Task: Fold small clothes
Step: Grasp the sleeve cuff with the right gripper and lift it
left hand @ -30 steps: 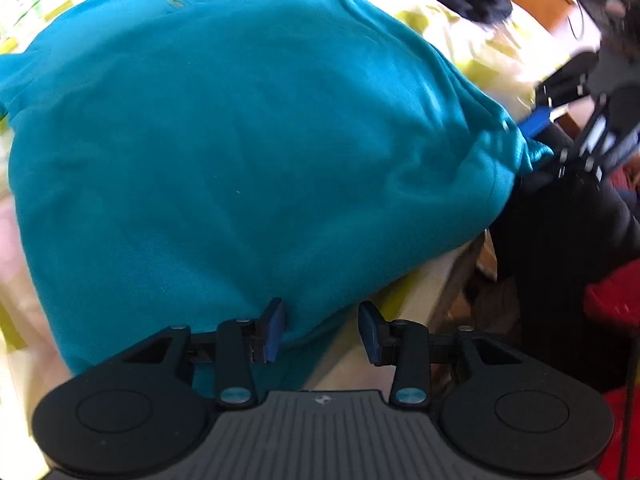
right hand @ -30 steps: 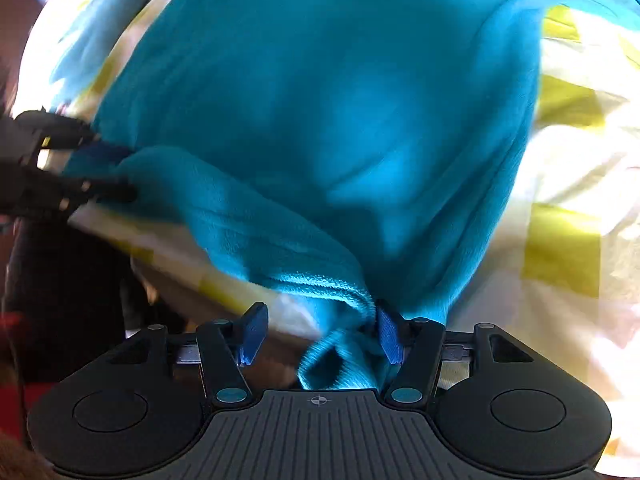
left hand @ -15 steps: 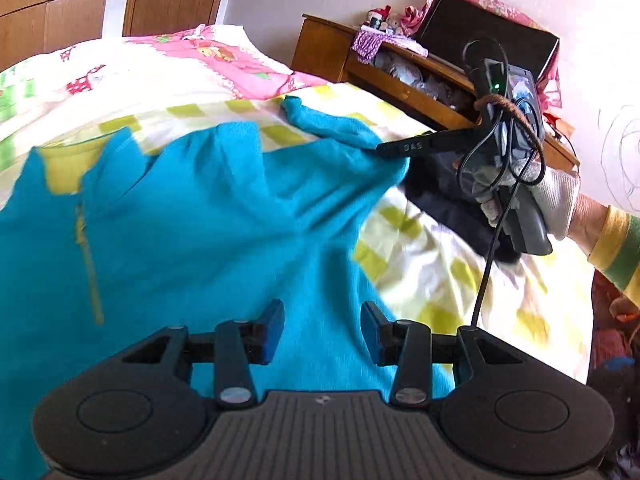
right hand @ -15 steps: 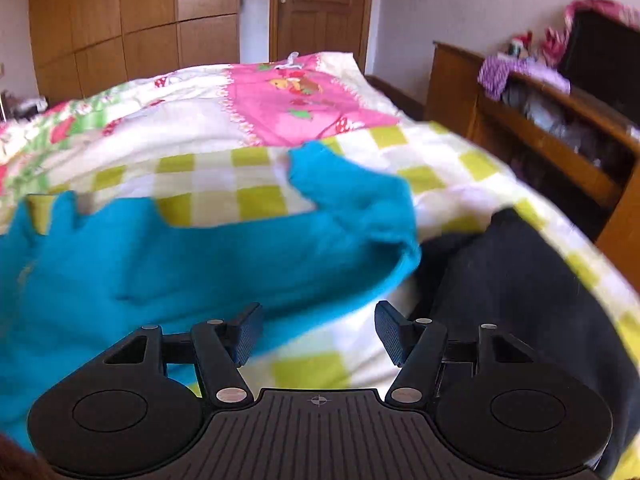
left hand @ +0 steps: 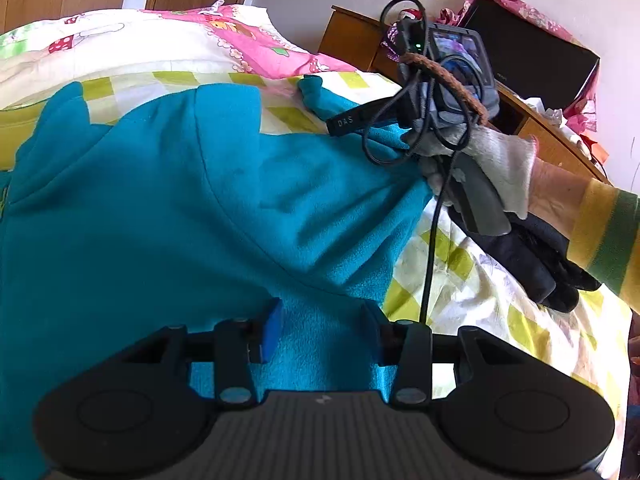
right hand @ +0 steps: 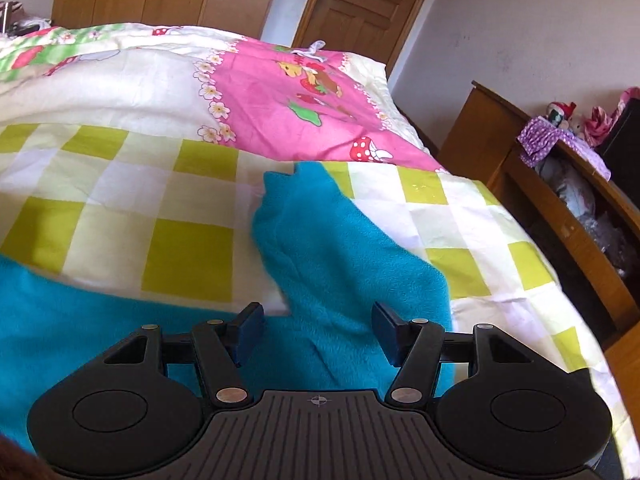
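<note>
The left gripper [left hand: 320, 330] was held just above the teal fleece top [left hand: 168, 208], its fingers [left hand: 271, 330] apart and grasping nothing. The right gripper [right hand: 316, 334] was likewise released, fleece seen between its fingers [right hand: 250, 330] but not pinched. The top was spread across the checked bedspread [right hand: 120, 200] (one sleeve [right hand: 320, 236] stretched toward the pink quilt [right hand: 288, 104]). A dark garment [left hand: 532, 256] was seen beside it, under the gloved right hand [left hand: 488, 156]. Further back, a wooden shelf [right hand: 560, 208] and door [right hand: 360, 4] were visible.
</note>
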Demonstrator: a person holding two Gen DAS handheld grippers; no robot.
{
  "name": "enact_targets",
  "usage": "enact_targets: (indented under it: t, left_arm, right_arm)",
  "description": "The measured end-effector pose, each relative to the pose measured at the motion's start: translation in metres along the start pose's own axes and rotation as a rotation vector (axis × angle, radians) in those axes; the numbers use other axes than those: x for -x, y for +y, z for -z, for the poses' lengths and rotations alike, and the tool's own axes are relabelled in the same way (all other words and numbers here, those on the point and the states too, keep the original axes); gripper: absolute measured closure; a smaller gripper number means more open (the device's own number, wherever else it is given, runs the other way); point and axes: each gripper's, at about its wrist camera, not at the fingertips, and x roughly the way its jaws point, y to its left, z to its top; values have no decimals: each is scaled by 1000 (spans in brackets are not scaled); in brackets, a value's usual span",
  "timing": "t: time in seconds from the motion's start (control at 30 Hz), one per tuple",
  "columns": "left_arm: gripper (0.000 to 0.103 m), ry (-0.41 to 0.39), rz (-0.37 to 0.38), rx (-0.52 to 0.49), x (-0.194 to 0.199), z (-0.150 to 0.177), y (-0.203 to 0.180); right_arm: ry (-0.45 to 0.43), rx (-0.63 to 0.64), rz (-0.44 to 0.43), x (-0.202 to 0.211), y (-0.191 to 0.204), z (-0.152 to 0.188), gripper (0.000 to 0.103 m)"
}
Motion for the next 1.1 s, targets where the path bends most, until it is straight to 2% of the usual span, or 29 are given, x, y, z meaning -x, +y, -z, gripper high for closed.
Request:
enact_targets:
  t: [0.17,0.2,0.23,0.33,0.47,0.57,0.73,0.8,0.87,0.93,0.97,1.03,1.1]
  left_arm:
    - [47,-10,16,35,1,3,4]
    - [47,-12,19,40,1,4,4]
    - [47,-14,25,45,1,3,6]
    - [47,-14,45,68,2,2,10]
    - [47,-19,49,73,10,1,14]
    - [47,-31,25,63,21,4,17]
    - [47,-34,23,113,35,6,27]
    - [47,-43,21,107,43,9,25]
    - [47,-48,17,98,49,12,23]
    - [47,-52,7,93,55,15,25]
    - [47,-54,0,96,58,16,28]
    - [47,-62,-17,117,61,18,35]
    - [47,-72,-40,149,69,23,46]
  right_arm:
    - [-1,-32,61,-21,7,-13,46]
    - [13,-56,70,-25,5,-15,58]
    - [29,-84,71,-27,3,-16,77]
    - [31,-126,83,-25,-4,-17,94]
    - [-7,-279,57,-1,-33,-20,96]
    - [-58,-397,12,32,-60,-28,96]
    - [-162,-563,-20,91,-107,-43,96]
    - [-184,-668,-42,108,-125,-40,96]
    - [-169,-766,-73,115,-138,-32,96]
    - [-116,-821,-138,117,-138,-27,96]
    - [-115,-809,-172,122,-130,-26,96]
    - [-146,-745,-229,137,-105,-32,96]
    - [-181,-697,-329,153,-77,-41,96]
